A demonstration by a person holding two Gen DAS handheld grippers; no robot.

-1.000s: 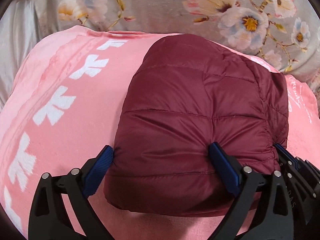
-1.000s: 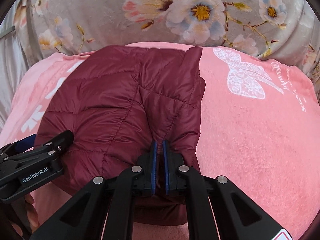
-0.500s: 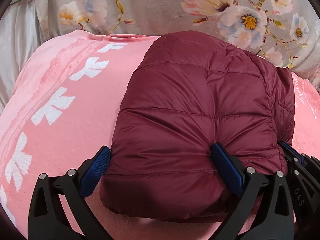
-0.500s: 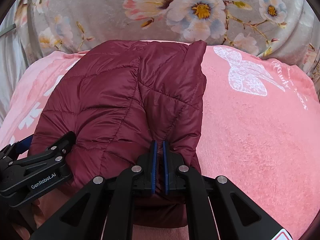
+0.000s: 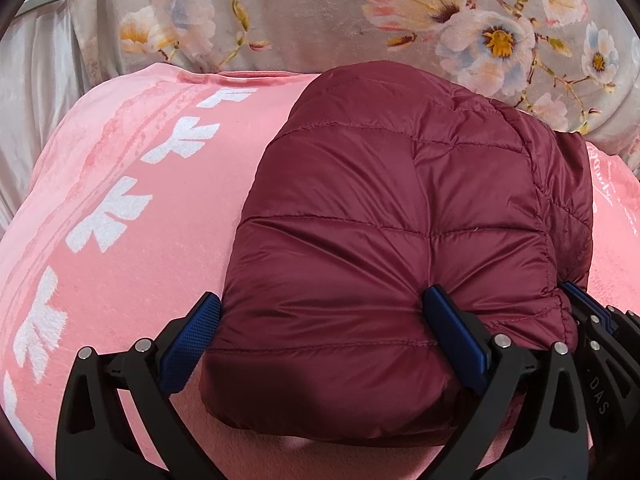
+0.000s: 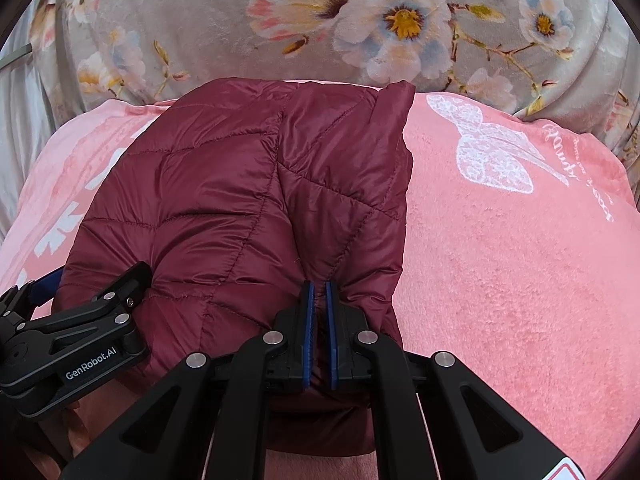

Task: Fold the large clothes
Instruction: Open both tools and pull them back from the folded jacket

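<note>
A maroon quilted jacket [image 5: 400,220], folded into a puffy bundle, lies on a pink blanket [image 5: 132,280]. My left gripper [image 5: 322,298] stands wide open astride the bundle's near left corner. Its left pad sits at the jacket's edge and its right finger [image 5: 452,332] dents the top. In the right wrist view the jacket [image 6: 240,200] fills the middle left, and my right gripper [image 6: 319,286] is shut on a pinch of fabric at its near right edge. The left gripper [image 6: 92,280] shows at the lower left there.
The pink blanket [image 6: 520,280] bears a white butterfly print [image 6: 492,152] to the right of the jacket and white motifs [image 5: 108,216] to its left. A grey floral cover [image 5: 320,20] rises behind. Pale sheet [image 5: 28,100] shows at the far left.
The jacket bundle has swelled and crept slightly away from me, with its far edge higher in both views. Both grippers hold the same spots on it.
</note>
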